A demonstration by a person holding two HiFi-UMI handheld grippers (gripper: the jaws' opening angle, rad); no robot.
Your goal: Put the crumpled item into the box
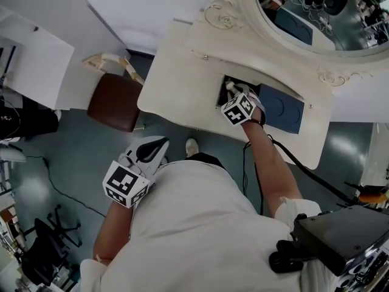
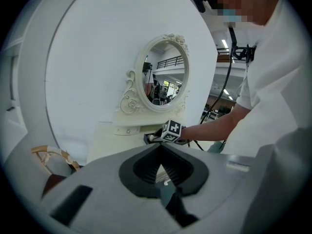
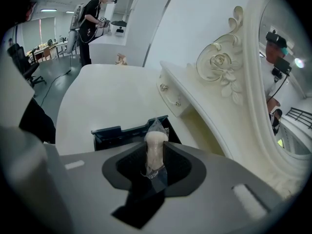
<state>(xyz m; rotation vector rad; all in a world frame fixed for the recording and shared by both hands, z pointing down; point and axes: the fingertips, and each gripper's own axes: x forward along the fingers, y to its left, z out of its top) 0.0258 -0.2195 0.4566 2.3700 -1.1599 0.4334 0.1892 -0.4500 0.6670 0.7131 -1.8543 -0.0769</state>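
A dark open box (image 1: 223,90) sits on the cream vanity table (image 1: 182,72) below the mirror. My right gripper (image 1: 234,94) hangs just over the box, shut on the crumpled item (image 1: 230,86). In the right gripper view the item (image 3: 156,138) is a pale lump in clear wrap, pinched upright between the jaws (image 3: 155,152), with the box (image 3: 117,133) right beyond the tips. My left gripper (image 1: 159,145) is held off the table over the floor. Its tips (image 2: 161,149) meet with nothing between them, and it points toward the table.
A blue panel with round hollows (image 1: 281,109) lies on the table right of the box. The ornate oval mirror (image 1: 322,11) rises behind it. A brown stool (image 1: 114,101) stands left of the table. A cable runs from my right arm.
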